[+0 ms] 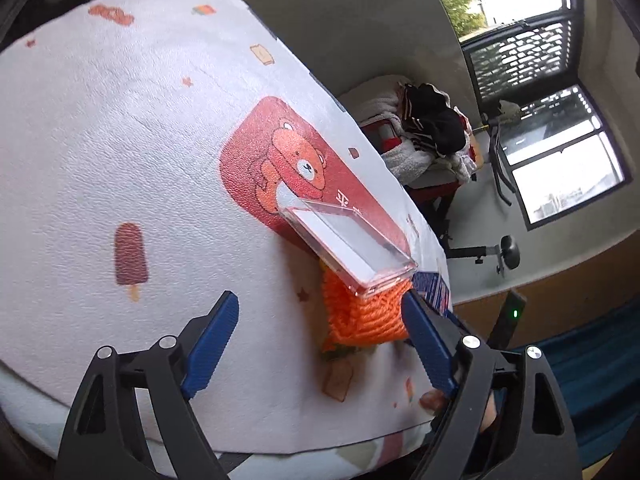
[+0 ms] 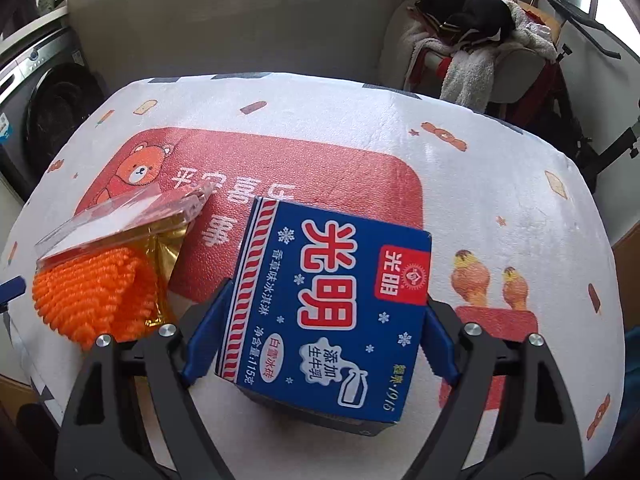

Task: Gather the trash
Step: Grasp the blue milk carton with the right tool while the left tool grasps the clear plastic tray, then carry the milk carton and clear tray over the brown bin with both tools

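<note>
Blue cardboard of an ice-cream carton [image 2: 324, 304] is seen between the blue pads of the right gripper [image 2: 320, 332], whose jaws stand wide and flank the carton's two sides; whether the pads actually press on it cannot be told. An orange knitted piece [image 1: 364, 316] with gold foil [image 2: 164, 256] and a clear plastic case [image 1: 348, 248] lying tilted on top is found just beside the carton on the bear-print tablecloth [image 1: 120, 140]. The left gripper [image 1: 320, 320] is held wide open with nothing gripped, one pad just beside the orange piece.
</note>
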{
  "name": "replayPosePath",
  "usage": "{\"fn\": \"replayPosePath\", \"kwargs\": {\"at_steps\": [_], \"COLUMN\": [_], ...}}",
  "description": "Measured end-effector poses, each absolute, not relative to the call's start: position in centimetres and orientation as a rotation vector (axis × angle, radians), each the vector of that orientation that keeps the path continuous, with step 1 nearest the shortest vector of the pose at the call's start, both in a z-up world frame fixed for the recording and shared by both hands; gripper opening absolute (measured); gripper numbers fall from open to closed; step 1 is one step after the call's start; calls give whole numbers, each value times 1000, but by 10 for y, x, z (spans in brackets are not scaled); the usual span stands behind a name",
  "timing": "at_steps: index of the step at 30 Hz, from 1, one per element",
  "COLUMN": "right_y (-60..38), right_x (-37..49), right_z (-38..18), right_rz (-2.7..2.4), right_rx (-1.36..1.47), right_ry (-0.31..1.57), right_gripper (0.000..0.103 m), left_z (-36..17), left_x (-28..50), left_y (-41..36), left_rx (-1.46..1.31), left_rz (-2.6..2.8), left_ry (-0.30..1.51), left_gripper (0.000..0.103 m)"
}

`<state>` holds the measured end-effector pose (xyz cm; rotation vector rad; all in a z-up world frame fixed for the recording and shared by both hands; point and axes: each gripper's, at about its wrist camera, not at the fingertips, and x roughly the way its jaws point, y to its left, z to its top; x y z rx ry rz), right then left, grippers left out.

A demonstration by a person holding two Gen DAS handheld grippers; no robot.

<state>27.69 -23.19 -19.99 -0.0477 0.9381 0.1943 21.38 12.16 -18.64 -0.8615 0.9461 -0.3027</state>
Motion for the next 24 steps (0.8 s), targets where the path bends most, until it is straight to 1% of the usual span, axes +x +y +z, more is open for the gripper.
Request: {"fn": "replayPosePath", "kwargs": {"at_steps": [3, 5, 6, 9, 13, 14, 15, 16, 17, 19, 24], "right_y": [-250, -262, -268, -284, -306, -308, -310, -311, -313, -315, -313], "right_x": [254, 235, 224, 192, 161, 156, 152, 148, 146, 143, 136], "right_z": [-195, -193, -193, -198, -206, -207, -208, -208, -208, -207, -200], "right_rz": [201, 199, 195, 178, 147, 146, 144, 142, 142, 148, 158], "right_rx": [-6, 11, 18, 51, 114, 121, 119, 113, 110, 117, 130], "right_ry": [908, 886, 874, 856, 849, 849, 850, 850, 850, 851, 833], "right_gripper": [83, 83, 83, 83, 83, 83, 83, 83, 83, 83, 83], "left_z": [-196, -201, -202, -205, -219, -222, -224, -226, -224, -212, -150], "left_x": [237, 252, 257, 272, 285, 286, 289, 292, 292, 291, 288], "left_y": [117, 114, 112, 106, 100, 99, 97, 94, 93, 91, 66], "left_rx": [-930, -973, -983, -920, -948, -959, -973, -979, -977, -933, -604], "left_rz": [-295, -300, -305, -265, -257, -264, -280, -295, -293, -291, -309], "left_ry": [968, 969, 962, 972, 1010, 1014, 1018, 1022, 1012, 974, 879], "left_gripper": [72, 60, 58, 57, 56, 54, 51, 41, 39, 32, 25]}}
